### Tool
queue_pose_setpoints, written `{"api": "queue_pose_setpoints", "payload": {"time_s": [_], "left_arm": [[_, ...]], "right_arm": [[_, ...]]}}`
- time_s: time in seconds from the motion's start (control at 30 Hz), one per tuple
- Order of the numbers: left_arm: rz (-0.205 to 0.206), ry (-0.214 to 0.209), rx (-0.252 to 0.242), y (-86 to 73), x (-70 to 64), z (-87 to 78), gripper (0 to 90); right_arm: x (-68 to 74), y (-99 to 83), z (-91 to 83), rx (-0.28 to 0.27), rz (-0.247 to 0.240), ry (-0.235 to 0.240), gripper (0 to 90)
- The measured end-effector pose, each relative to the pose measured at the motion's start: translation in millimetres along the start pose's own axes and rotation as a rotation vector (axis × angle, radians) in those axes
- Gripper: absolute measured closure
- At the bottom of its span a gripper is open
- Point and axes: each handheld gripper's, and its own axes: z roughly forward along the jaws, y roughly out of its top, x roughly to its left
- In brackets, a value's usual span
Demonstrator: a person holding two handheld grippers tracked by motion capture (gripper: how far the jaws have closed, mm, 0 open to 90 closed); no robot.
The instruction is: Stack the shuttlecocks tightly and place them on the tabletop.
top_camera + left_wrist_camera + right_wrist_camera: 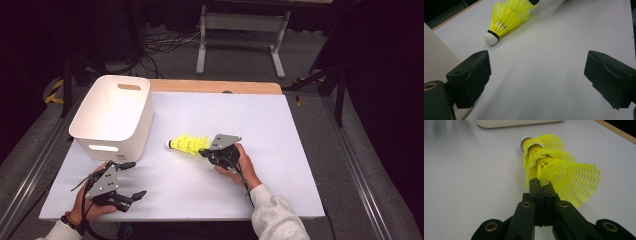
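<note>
Shuttlecocks (188, 144) in right tool (204, 151), low

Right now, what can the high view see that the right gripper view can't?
High view: the whole white bin with its handle slots, the left tool open near the table's front edge, both hands, and the floor beyond the table.

Right gripper view: up close, the right tool pinched shut on the mesh skirts, which look like several nested together.

Both: the yellow shuttlecocks, their white cork tip, the white table, and at least an edge of the bin.
</note>
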Motion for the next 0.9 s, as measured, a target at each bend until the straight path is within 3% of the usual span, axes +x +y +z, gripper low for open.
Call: {"api": "queue_pose_setpoints", "payload": {"time_s": [0.17, 0.4, 0.9], "left_arm": [[0.001, -0.003, 0.001, 0.2, -0.5, 0.6, 8.1], [-0.002, -0.007, -0.002, 0.0, -0.6, 0.5, 8.1], [0.0, -0.015, 0.0, -0.2, -1.2, 1.8, 8.2]], "right_arm": [[3.8, 3.2, 6.0, 0.015, -0.02, 0.018, 89.4], [5.1, 5.8, 12.2, 0.009, -0.01, 0.015, 88.6], [6.2, 3.7, 17.1, 0.022, 0.009, 0.013, 76.1]]}}
